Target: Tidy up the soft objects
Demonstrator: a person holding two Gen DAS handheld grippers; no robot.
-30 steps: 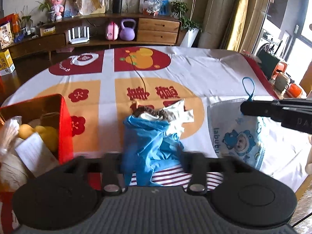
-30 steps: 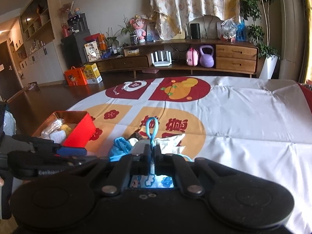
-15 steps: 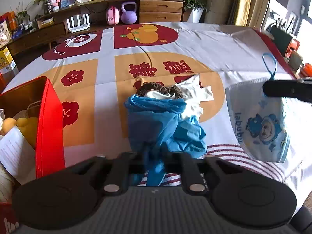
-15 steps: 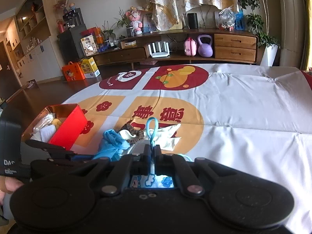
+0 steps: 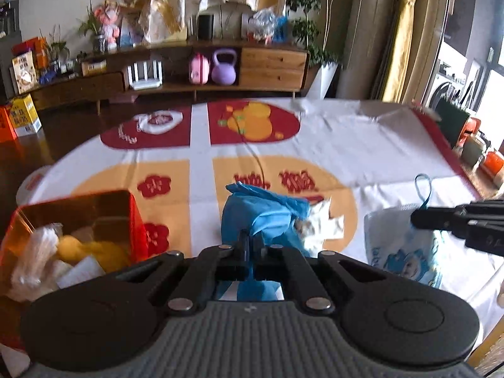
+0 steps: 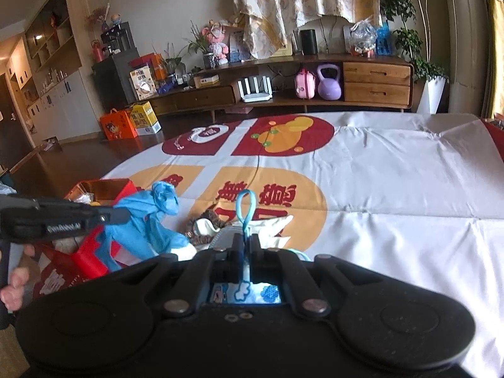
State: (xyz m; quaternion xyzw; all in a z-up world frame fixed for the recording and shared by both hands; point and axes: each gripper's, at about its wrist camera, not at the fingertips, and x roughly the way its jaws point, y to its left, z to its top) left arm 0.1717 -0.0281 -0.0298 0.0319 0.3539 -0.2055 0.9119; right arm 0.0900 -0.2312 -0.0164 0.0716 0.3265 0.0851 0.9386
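Observation:
My left gripper [image 5: 250, 239] is shut on a crumpled blue glove [image 5: 256, 217], which hangs lifted off the tablecloth; the right wrist view shows the same blue glove [image 6: 148, 220] dangling from that gripper [image 6: 121, 215]. My right gripper [image 6: 247, 239] is shut on a child's face mask [image 6: 242, 293] with a blue ear loop [image 6: 245, 208] sticking up; the left wrist view shows that mask [image 5: 400, 249] hanging at the right. A white cloth [image 5: 321, 226] and a brown hair tie [image 6: 204, 223] lie on the table behind the glove.
A red open box [image 5: 94, 217] with soft yellow and white items stands at the left. The tablecloth [image 6: 393, 189] with red and orange prints covers the table. A hand [image 6: 14, 283] holds the left gripper's handle. A wooden sideboard [image 6: 315, 91] stands beyond.
My left gripper shut on the blue glove and lifted it off the pile, and its view tilted up. The right gripper kept still with the mask.

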